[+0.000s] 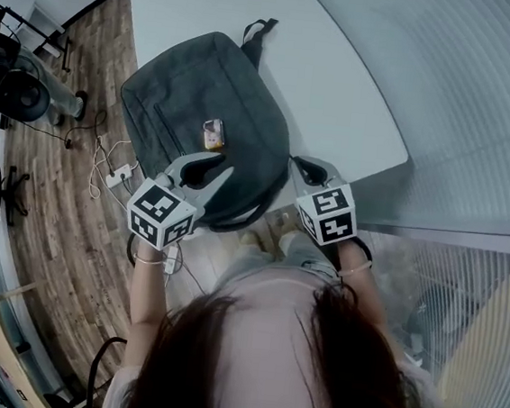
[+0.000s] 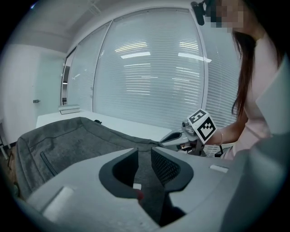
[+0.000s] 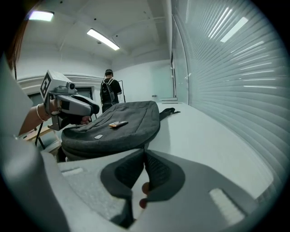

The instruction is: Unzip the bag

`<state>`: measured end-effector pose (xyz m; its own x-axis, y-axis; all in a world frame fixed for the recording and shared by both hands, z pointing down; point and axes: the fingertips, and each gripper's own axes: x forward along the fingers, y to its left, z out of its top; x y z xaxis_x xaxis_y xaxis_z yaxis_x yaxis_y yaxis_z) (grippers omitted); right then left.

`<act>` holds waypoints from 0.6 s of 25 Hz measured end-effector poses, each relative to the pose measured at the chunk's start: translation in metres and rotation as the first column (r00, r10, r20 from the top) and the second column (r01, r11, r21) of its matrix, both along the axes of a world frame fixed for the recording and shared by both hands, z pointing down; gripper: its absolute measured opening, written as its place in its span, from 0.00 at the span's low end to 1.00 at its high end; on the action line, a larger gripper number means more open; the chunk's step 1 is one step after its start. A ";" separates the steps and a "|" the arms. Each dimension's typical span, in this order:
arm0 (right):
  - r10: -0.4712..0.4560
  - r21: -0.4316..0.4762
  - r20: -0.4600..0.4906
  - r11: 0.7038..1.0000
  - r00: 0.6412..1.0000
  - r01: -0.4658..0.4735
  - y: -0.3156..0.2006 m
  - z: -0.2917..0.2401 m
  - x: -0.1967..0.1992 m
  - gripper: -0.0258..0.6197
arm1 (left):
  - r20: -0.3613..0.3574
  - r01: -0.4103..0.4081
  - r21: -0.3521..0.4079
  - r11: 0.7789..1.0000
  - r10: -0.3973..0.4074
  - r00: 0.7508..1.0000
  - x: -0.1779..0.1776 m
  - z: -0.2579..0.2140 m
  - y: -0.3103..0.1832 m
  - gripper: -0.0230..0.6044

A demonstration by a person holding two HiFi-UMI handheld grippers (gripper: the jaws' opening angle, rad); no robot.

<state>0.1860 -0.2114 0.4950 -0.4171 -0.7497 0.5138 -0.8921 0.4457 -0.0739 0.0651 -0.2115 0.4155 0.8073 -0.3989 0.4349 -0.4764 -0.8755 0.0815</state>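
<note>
The dark grey bag (image 1: 202,102) is laid flat on the white table (image 1: 340,81), with a small orange tag (image 1: 213,134) on its top face. The left gripper (image 1: 215,165) is held over the bag's near end, jaws parted and nothing between them. The right gripper (image 1: 302,166) is set at the bag's near right edge, jaws closed together; whether fabric is pinched cannot be told. Cables (image 1: 113,170) are seen on the wooden floor (image 1: 54,223).

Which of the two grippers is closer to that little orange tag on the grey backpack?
Left. The left gripper is over the backpack, just beside the orange tag; the right gripper is at the backpack's edge, farther off.
</note>
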 end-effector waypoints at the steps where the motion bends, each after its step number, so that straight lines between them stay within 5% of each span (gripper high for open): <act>1: -0.012 0.001 0.003 1.000 1.000 0.012 0.000 0.000 0.000 0.06 | 0.006 -0.006 -0.004 1.000 0.006 1.000 0.005 -0.001 0.004 0.20; 11: -0.074 0.005 0.038 0.997 0.996 0.074 0.002 -0.005 -0.001 0.06 | 0.044 -0.060 -0.085 0.995 0.064 0.997 0.048 0.004 0.029 0.22; 15: -0.094 0.005 0.047 0.996 0.994 0.094 0.001 -0.005 0.000 0.06 | 0.112 -0.096 -0.124 0.988 0.111 0.988 0.060 0.017 0.039 0.24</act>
